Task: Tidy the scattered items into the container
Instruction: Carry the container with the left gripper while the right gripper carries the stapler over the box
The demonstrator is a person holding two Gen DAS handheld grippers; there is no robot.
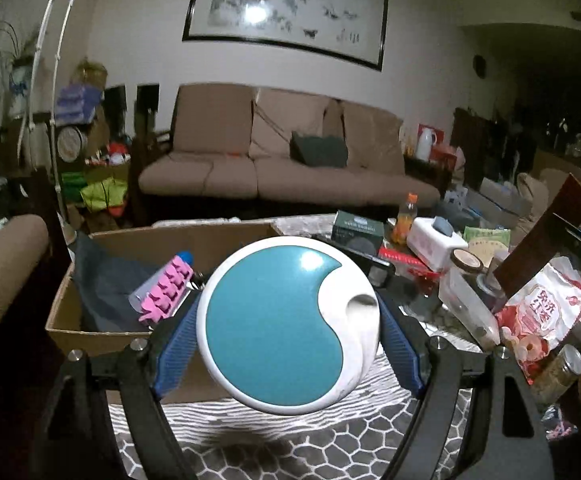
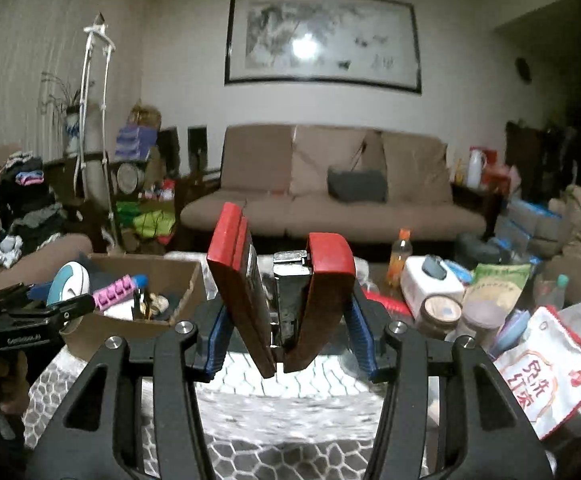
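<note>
My left gripper (image 1: 288, 340) is shut on a round white and teal gadget (image 1: 278, 324), held above the patterned tablecloth just in front of an open cardboard box (image 1: 66, 320). The box holds a pink ridged item (image 1: 166, 290) and dark cloth. My right gripper (image 2: 286, 336) is shut on a red stapler (image 2: 278, 292), hinged open in a V, held above the table. In the right wrist view the box (image 2: 86, 338) sits to the left, with the left gripper (image 2: 42, 316) and its gadget (image 2: 68, 282) over it.
The table's right side is crowded: a red and white snack bag (image 2: 546, 376), jars (image 2: 440, 310), a white box (image 1: 434, 244), an orange drink bottle (image 2: 400, 258) and a green bag (image 2: 498, 280). A brown sofa (image 1: 286, 160) stands behind the table.
</note>
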